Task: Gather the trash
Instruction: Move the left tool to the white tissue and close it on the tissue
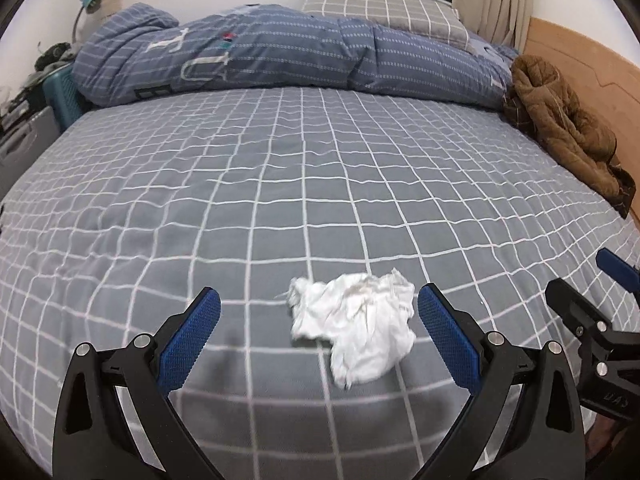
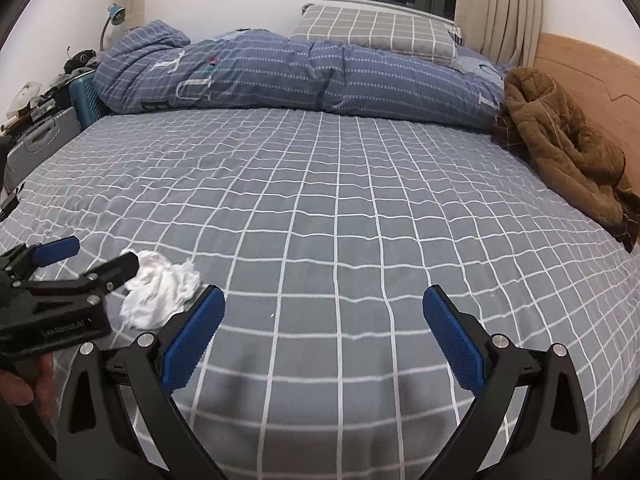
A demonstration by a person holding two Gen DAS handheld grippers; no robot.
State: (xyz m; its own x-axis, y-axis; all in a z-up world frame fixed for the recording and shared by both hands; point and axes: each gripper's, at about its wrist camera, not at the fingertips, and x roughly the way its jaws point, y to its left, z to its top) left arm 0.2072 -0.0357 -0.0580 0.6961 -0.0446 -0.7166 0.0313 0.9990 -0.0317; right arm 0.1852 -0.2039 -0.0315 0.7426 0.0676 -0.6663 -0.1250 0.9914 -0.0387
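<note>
The crumpled white tissue (image 1: 354, 324) lies on the near part of the bed, on the grey checked sheet (image 1: 280, 184), close to the near edge and a bit left of the middle as the right camera shows it. It is a loose wad, wider than it is deep, its longer run going roughly left to right with a tail drooping toward the near edge.

It sits squarely between the two fingers of the left tongs (image 1: 319, 316). Those fingers stand wide apart and hold nothing. The blue pad on the right side is just beside the wad's right edge; the left pad has a clear gap of sheet before the paper. So the wad lies off-centre in the opening, toward the right finger. The long axis runs across the gap, from finger to finger, which I'd judge suits a straight squeeze.

From the right camera the left tongs appear low, with the tissue partly tucked behind one black finger; whether that finger touches the paper I cannot tell.

The right tongs (image 2: 324, 318) hang over bare sheet to the right of the tissue, also spread wide and empty. The left is plainly the nearer tool.

Farther off, a blue quilt (image 1: 280, 52) is bundled along the far side, and a brown jacket (image 1: 560, 120) lies at the right by the wooden headboard (image 1: 580, 60).
</note>
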